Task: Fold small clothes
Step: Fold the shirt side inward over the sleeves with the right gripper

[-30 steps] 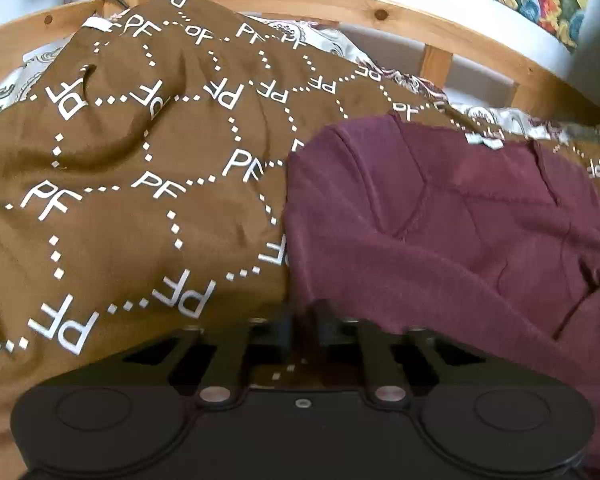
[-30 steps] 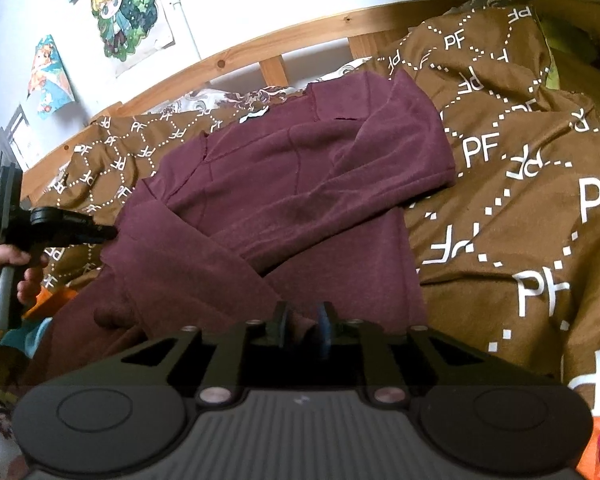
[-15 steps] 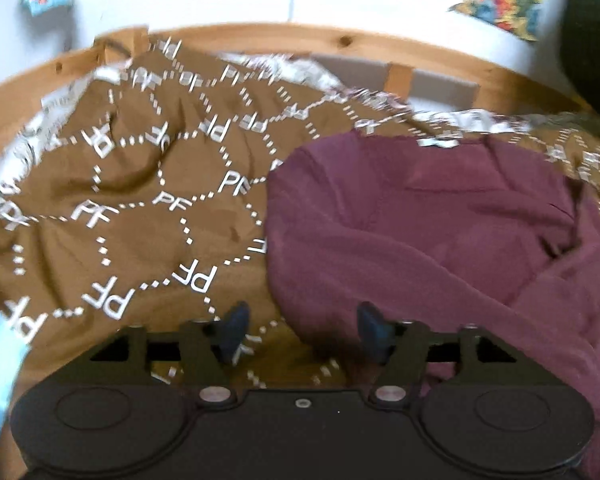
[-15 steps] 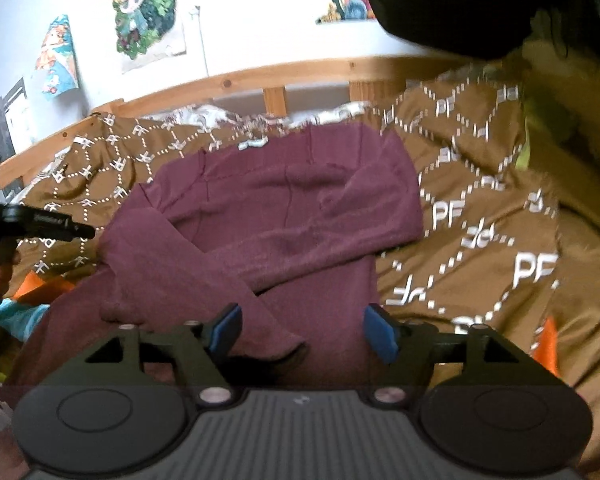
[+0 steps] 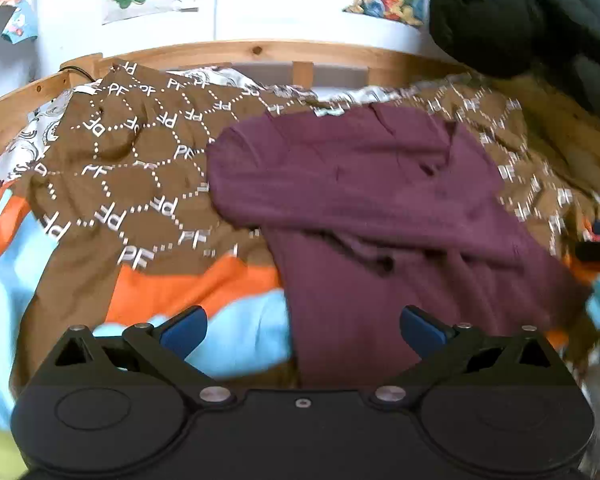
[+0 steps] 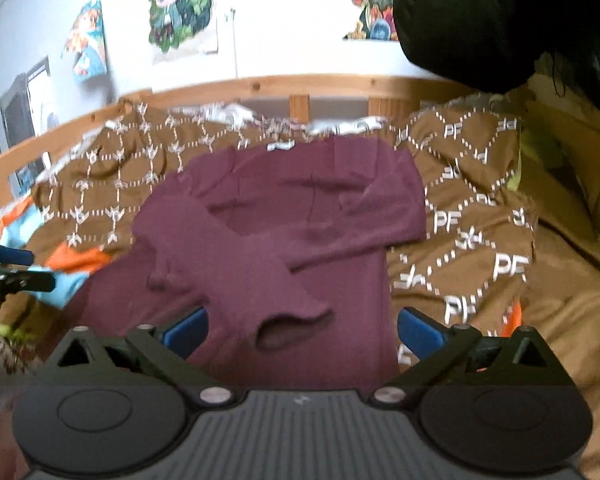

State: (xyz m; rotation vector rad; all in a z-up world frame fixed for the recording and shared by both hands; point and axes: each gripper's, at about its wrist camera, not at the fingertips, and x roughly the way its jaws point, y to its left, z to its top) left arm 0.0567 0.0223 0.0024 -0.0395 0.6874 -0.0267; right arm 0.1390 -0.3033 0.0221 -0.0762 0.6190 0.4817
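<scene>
Left gripper (image 5: 302, 330) fingers opening, spread wide, gripping nothing; maroon top's hem lies below and between them. Right gripper (image 6: 302, 330) same: opening wide, empty, a sleeve cuff (image 6: 292, 330) lying loose just ahead. Maroon top (image 6: 292, 216) lies on the brown PF-print cover (image 6: 472, 216) on the bed, both sleeves folded across the body, collar at 12 o'clock toward the wooden rail (image 6: 260, 84).

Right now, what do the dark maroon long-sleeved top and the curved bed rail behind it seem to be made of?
Dark maroon long-sleeved top: probably soft knit fabric, matte, lying in limp folds. Curved bed rail: light wood, likely pine, with visible knots and a smooth finish.
</scene>
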